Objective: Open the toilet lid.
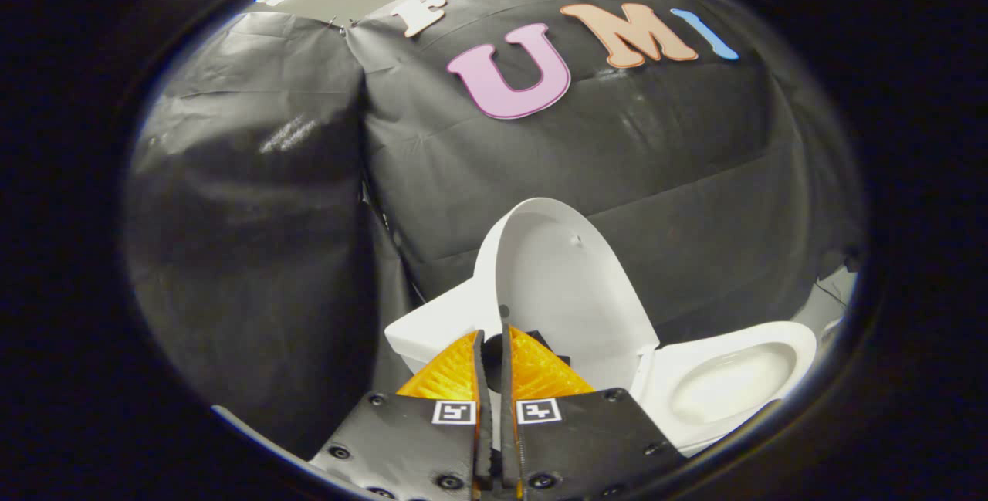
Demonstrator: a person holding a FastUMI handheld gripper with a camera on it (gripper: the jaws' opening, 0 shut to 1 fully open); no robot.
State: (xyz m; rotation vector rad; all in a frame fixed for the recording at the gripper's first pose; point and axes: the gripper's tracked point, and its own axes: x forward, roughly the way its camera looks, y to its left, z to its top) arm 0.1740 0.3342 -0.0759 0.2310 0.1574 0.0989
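While jaws clamp it, lid (567, 277) upright

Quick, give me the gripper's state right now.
Gripper: fingers nearly closed, pinching the edge of the raised toilet lid, which stands upright above the open bowl.

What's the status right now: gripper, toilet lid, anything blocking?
Gripper fingers nearly closed, lid's edge between them. Toilet lid raised upright, bowl exposed. Nothing in the way.
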